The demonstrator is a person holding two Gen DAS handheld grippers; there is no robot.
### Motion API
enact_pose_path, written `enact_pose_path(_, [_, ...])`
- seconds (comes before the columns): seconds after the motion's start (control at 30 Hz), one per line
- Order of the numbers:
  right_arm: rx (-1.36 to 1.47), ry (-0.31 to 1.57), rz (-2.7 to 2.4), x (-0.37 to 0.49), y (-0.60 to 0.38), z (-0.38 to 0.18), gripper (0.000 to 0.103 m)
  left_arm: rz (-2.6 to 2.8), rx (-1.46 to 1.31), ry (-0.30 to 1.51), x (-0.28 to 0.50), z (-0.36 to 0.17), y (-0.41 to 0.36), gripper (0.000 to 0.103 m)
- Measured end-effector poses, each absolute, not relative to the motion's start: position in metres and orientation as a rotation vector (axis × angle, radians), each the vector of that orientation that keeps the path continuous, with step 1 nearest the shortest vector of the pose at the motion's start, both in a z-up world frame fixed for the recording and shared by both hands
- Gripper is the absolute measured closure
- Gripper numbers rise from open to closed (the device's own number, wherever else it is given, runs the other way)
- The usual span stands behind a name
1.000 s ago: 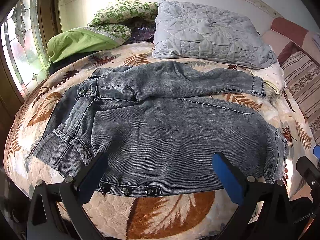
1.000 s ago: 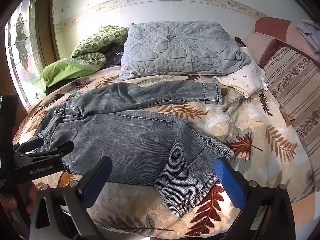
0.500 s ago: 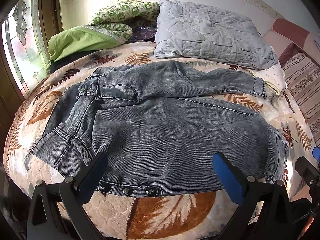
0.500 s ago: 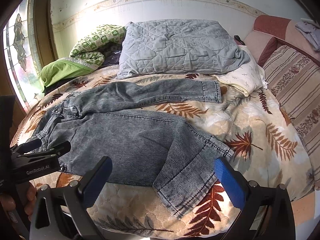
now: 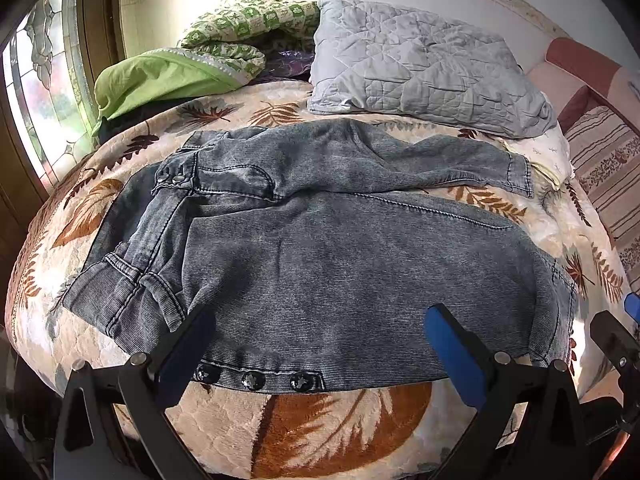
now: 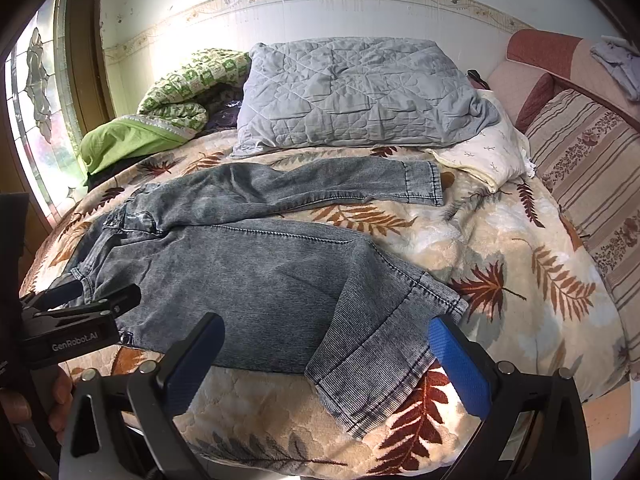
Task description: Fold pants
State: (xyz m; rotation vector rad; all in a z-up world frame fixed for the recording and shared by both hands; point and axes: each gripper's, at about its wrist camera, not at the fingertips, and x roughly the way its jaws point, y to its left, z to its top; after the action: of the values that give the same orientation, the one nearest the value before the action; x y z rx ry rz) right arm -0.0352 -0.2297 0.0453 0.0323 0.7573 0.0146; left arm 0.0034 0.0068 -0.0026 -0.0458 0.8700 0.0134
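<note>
Jeans point(image 5: 320, 248) are lying flat on the leaf-print bedspread point(image 5: 340, 420), long axis running L–R across our view: waistband by the L gripper point(image 5: 316, 344), near-leg hem by the R gripper point(image 6: 326, 360). Both grippers are hovering w/ jaws wide apart, gripping nothing; we are judging each equally near its end.

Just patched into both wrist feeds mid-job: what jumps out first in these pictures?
The grey washed jeans dominate, spread unfolded across the leaf-print bedspread, waistband toward the window side, legs splayed apart toward the striped cushion. Behind them a grey quilted pillow leans at the wall beside a green blanket. The left gripper and right gripper hover at the near edge, jaws open and holding nothing.
</note>
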Motion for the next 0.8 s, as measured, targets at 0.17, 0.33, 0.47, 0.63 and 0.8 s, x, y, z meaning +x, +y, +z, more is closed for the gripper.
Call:
enact_pose_path(0.17, [0.035,0.757,0.016,-0.0335,-0.2295,0.0455,0.0,0.014,-0.048,0.869,0.004,-0.0022,0.0074,0.0])
enact_pose_path(0.33, [0.036,0.754,0.016,-0.0327,-0.2293,0.0466,0.0,0.012,-0.044,0.87,0.0049,-0.0015,0.0067,0.0])
enact_pose_path(0.47, [0.036,0.752,0.015,-0.0329,-0.2298,0.0479,0.0,0.015,-0.044,0.87,0.0047,-0.0017,0.0061,0.0])
enact_pose_path(0.63, [0.036,0.751,0.014,-0.0338,-0.2292,0.0477,0.0,0.016,-0.048,0.872,0.005,-0.0015,0.0066,0.0])
enact_pose_path(0.8, [0.035,0.752,0.012,-0.0332,-0.2295,0.0479,0.0,0.017,-0.048,0.872,0.0053,-0.0013,0.0071,0.0])
